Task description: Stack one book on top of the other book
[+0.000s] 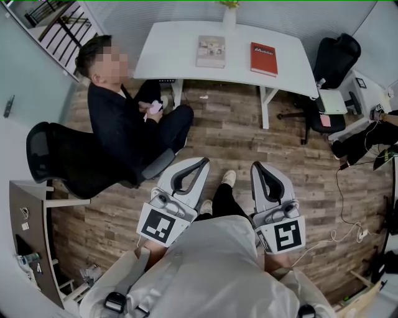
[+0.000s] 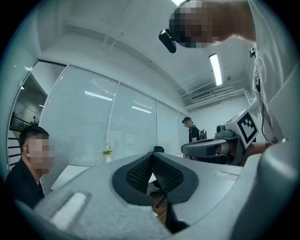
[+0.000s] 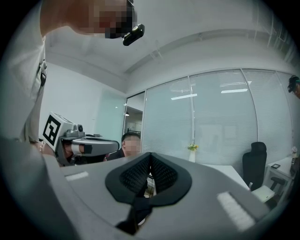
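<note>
Head view, looking steeply down into an office with a wood-plank floor (image 1: 305, 180). At far left a seated person (image 1: 124, 127) in dark clothes leans back in a black office chair (image 1: 53, 155). This person's hands hold something small and pale, too small to identify.

In the lower middle, the left gripper (image 1: 198, 163) points away from the wearer, toward a white table (image 1: 168, 59) at the top of the picture. A cube with square markers sits at the gripper's near end. In the left gripper view its ribbed black pads meet at the tips, with nothing between them.

On the table lie two books, flat, side by side and not touching. The pale book (image 1: 211, 51) is on the left and the red book (image 1: 263, 59) on the right. A small vase (image 1: 229, 15) stands at the table's far edge, behind them. Both books are well apart from the grippers.

The right gripper (image 1: 257, 166) is held parallel to the left one, just beside it. The right gripper view shows its pads pressed together on nothing.

At upper right, a second black chair (image 1: 336, 59) stands beside the table's end.
</note>
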A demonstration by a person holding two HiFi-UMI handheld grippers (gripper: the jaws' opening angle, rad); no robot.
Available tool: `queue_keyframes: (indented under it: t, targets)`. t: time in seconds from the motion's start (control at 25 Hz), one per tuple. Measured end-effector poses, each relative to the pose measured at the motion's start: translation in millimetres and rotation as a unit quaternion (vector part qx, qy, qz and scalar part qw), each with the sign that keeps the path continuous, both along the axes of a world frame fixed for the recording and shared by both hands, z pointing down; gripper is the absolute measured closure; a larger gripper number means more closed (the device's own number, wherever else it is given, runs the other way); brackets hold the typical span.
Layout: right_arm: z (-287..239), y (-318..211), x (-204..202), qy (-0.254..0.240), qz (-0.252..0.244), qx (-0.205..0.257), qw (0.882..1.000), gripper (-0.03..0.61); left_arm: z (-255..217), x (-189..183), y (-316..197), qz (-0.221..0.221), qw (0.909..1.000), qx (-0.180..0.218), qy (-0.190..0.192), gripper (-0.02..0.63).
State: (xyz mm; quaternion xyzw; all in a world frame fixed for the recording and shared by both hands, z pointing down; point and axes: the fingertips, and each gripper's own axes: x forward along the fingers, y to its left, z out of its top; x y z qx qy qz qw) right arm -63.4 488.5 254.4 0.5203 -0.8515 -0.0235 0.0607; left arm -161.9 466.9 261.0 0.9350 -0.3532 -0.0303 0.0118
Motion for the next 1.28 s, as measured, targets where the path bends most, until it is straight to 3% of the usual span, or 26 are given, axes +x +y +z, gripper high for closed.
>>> queue_keyframes:
  t: [0.56, 1.28]
  targets:
    - [9, -79, 34, -0.006, -0.006, -0.003, 1.000, 0.574, 7, 36, -79, -0.010, 0.9999, 0.002, -0.010, 0.610]
    - [10, -235, 135, -0.011, -0.013, -0.010, 1.000, 0.574, 2, 139, -237, -0.024, 0.9995, 0.000, -0.021, 0.611]
